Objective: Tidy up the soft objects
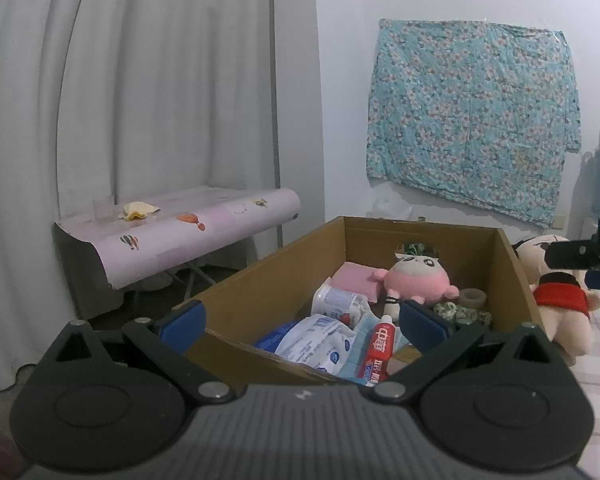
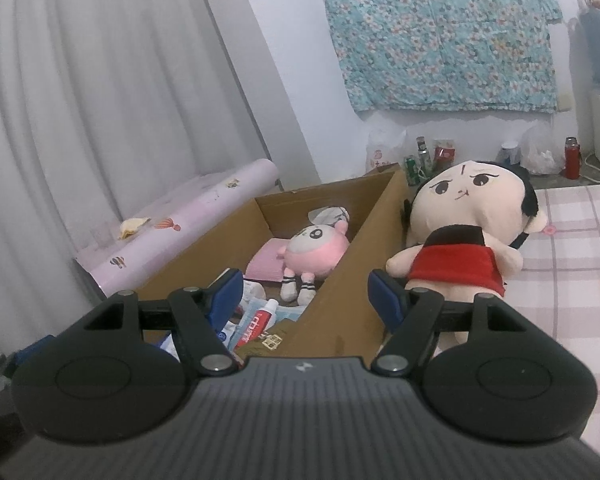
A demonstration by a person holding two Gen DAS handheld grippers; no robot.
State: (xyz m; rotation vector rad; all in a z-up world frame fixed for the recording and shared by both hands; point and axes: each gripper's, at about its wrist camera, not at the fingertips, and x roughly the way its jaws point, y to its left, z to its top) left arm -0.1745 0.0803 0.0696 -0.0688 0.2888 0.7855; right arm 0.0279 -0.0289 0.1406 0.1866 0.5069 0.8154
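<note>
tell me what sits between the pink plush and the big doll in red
The cardboard box's side wall: the pink plush lies inside, the doll in red outside on the checked cover. Right wrist view shows it best.

I see dim, flat, bluish indoor light in both views, no hard shadows or glare. Heavy fisheye bends the curtain point(image 1: 140, 80) at left; corners vignette black. Slightly soft and noisy, no motion blur.
</note>
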